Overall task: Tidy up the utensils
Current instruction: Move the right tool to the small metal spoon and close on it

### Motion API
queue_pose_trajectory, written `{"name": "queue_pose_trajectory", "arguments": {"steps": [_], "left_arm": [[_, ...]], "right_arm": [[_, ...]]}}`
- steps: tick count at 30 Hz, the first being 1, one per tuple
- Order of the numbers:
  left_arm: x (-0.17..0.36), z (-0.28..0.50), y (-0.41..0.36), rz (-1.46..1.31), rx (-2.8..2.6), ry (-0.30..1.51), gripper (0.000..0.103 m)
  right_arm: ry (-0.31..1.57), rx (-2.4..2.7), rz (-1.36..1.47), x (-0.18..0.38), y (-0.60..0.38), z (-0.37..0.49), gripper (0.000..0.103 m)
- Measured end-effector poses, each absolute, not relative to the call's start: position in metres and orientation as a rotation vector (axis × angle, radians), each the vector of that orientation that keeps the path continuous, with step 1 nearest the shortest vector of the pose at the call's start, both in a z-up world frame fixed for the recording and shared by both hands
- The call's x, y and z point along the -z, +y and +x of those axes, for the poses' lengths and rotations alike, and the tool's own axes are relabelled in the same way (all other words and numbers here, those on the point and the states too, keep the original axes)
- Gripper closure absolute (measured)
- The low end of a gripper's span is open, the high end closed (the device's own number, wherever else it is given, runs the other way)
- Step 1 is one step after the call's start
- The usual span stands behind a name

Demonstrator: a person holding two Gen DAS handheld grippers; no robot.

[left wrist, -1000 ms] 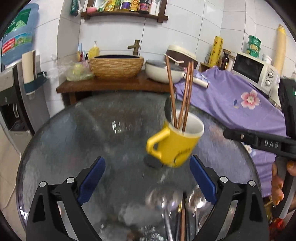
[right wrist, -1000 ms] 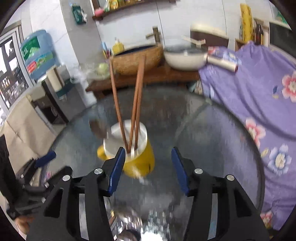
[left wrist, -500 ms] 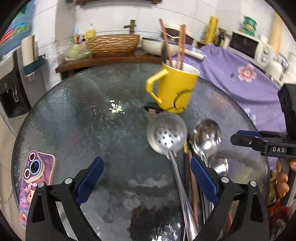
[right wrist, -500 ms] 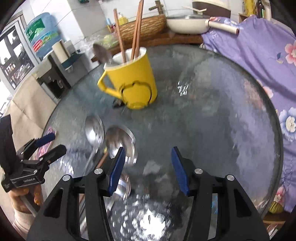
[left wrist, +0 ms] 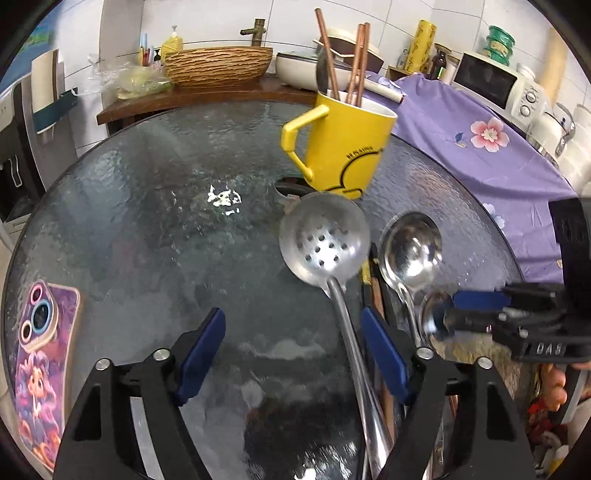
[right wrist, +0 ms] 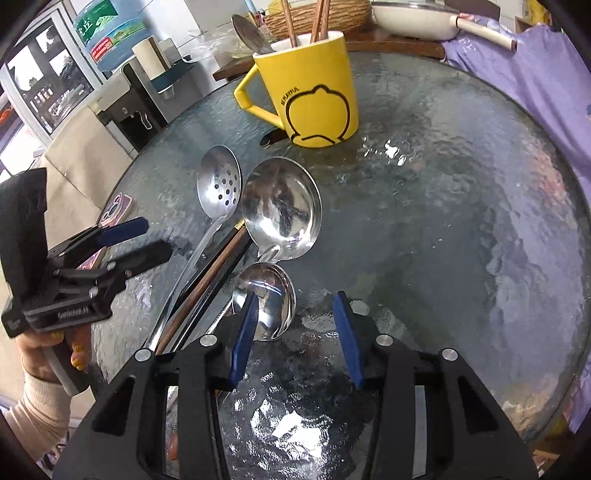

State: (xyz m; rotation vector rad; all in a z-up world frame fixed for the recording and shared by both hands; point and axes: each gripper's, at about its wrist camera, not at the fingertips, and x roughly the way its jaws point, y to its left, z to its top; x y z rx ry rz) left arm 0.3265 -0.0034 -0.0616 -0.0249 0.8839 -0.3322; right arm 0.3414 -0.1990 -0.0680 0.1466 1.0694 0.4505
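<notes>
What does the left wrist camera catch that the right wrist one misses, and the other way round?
Only the left wrist view: the microwave and the whole phone. Only the right wrist view: the water jug. Both share the yellow mug holding chopsticks, the slotted spoon, the ladle and the glass table.

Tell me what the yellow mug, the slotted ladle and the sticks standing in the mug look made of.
Yellow mug: probably glazed ceramic, glossy yellow outside, white inside.
Slotted ladle: polished metal, likely stainless steel, with mirror-like reflections in its perforated bowl.
Chopsticks in the mug: apparently wood, matte reddish brown; lacquer or bamboo cannot be ruled out.
</notes>
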Motion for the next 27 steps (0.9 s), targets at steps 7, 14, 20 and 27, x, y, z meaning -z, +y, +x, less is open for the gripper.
{"name": "queue_pose_trajectory", "arguments": {"steps": [7,14,20,27], "left_arm": [[0.06,0.361,-0.001,-0.001,0.327,0.879,0.042],[0.064,0.383,-0.005,-0.002,0.41,0.9,0.049],[0.068,0.388,-0.015,0.01,0.475,0.911,0.058],[0.073,0.389,-0.023,0.022,0.489,0.918,0.086]], "right_arm": [[1.082,-0.511,0.173,0.07,-0.196,0.35,0.07],[1.094,-0.568,0.169,0.07,-0.194,0.363,0.077],[1.105,-0.616,0.184,0.072,-0.197,0.369,0.082],[1.106,-0.632,0.17,0.074,-0.198,0.368,0.092]]}}
